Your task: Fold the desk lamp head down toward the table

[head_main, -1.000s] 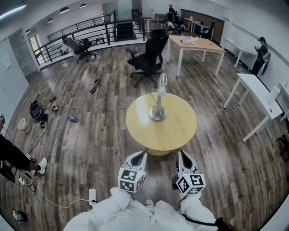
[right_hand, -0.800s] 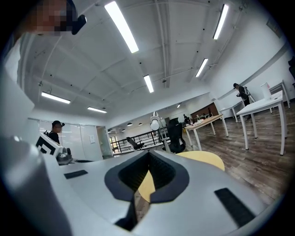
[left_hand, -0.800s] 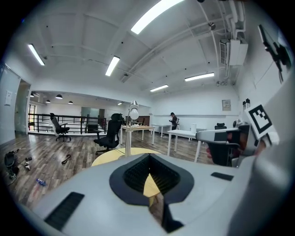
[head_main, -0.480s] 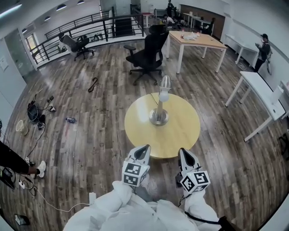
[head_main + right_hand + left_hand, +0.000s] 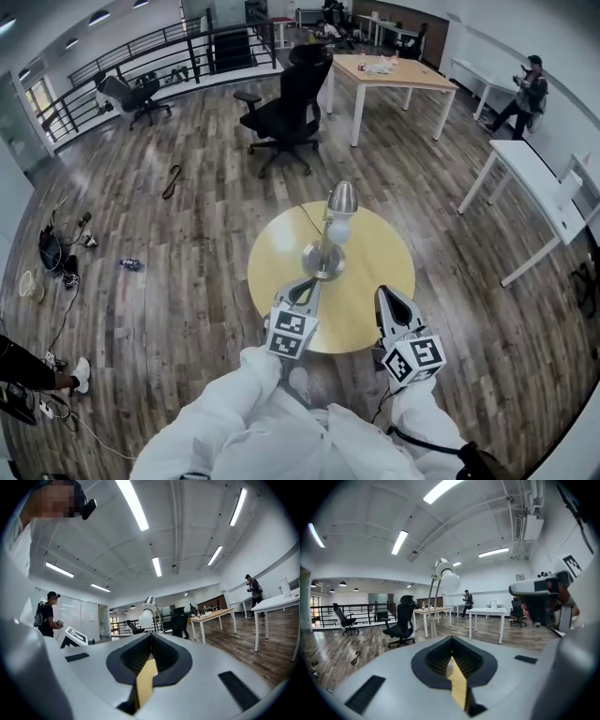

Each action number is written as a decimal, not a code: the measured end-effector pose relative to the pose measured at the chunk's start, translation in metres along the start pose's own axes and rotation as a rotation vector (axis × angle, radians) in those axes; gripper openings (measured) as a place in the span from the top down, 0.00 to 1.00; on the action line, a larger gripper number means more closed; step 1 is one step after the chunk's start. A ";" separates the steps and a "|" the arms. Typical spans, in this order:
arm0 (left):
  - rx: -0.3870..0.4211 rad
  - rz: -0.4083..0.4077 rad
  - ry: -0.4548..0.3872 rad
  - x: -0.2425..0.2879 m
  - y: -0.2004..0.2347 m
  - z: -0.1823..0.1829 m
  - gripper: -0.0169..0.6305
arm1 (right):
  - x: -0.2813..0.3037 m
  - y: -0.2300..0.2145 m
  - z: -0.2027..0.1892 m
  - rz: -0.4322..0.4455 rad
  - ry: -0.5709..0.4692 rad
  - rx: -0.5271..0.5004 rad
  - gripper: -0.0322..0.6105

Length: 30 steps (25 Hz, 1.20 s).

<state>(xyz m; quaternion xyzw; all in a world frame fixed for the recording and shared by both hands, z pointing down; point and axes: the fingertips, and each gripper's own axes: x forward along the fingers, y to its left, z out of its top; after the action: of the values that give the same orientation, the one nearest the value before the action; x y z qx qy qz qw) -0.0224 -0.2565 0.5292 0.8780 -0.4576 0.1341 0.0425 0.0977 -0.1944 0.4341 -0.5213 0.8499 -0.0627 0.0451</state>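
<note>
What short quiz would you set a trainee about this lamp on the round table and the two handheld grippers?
1. True or false: the silver metal desk lamp on the round yellow wooden table already has its head folded down.
2. In the head view, which gripper's tips are nearer the lamp's base? A. the left gripper B. the right gripper C. both equally near
3. Fill in: both grippers' jaws are ____, with nothing between them.

Key: 1 false, the lamp stands upright with its head raised. 2 A. 3 shut.
</note>
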 end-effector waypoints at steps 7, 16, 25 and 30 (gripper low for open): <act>0.092 -0.052 0.059 0.079 0.048 -0.015 0.95 | 0.059 -0.017 0.004 -0.040 0.004 -0.025 0.93; 0.114 -0.088 0.122 0.156 0.078 -0.015 0.81 | 0.097 -0.027 0.015 -0.025 0.024 -0.034 0.93; 0.128 -0.135 0.110 0.179 0.076 -0.016 0.74 | 0.116 -0.022 0.057 0.138 -0.002 -0.006 0.91; 0.162 -0.153 0.119 0.189 0.071 -0.013 0.73 | 0.138 -0.013 0.089 0.286 0.030 0.009 0.75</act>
<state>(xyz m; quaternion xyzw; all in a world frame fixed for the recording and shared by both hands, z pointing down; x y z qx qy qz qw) 0.0206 -0.4445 0.5902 0.9013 -0.3738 0.2187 0.0087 0.0592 -0.3281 0.3461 -0.3936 0.9158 -0.0675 0.0433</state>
